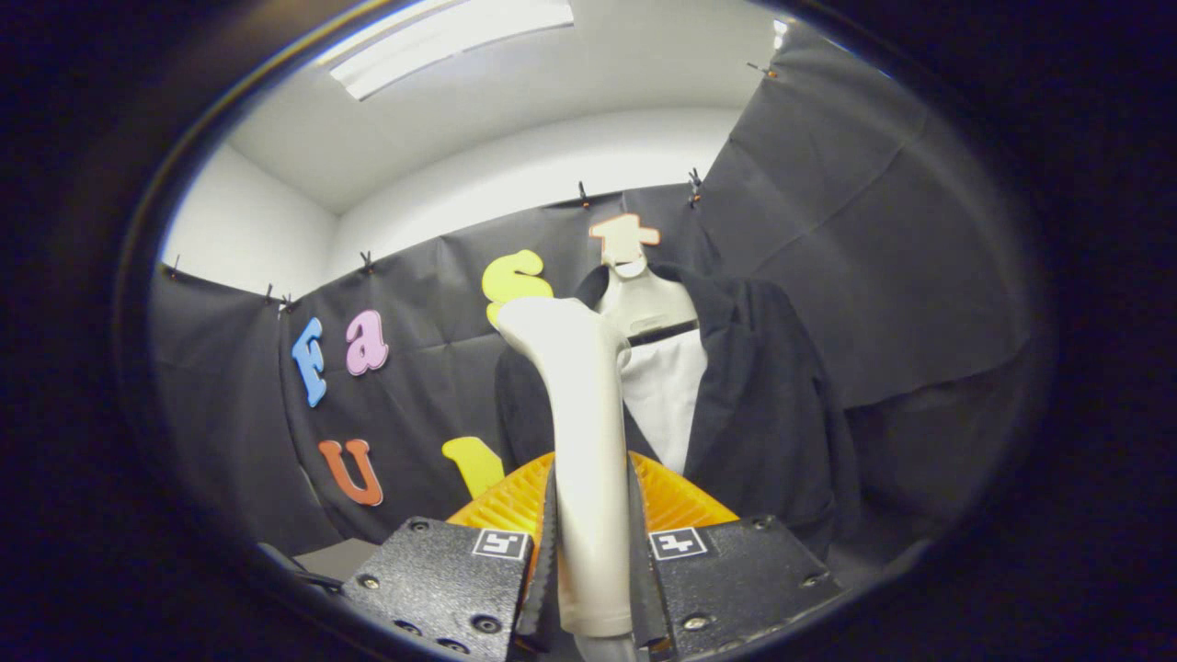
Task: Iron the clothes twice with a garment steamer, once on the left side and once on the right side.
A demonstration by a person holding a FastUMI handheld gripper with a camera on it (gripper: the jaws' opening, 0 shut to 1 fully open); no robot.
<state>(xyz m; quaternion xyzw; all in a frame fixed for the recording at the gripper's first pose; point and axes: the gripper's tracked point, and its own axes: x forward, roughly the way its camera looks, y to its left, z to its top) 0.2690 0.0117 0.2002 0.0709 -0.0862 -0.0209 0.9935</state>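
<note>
A cream-white garment steamer (579,423) stands upright between my fingers, its handle clamped by both and its head rising above them. My gripper (593,533) is shut on that handle. Beyond the steamer a dark jacket (772,405) hangs on a pale hanger (644,308) against the booth's black wall, open at the front over a white shirt (667,391). The steamer head is level with the jacket's left shoulder and hides part of its left side. How far the head is from the cloth cannot be told.
Black cloth walls (874,230) close the booth behind and to the right of the jacket. A white room wall and a ceiling light (451,41) show above them. A grey surface edge (336,556) lies low beside the left finger.
</note>
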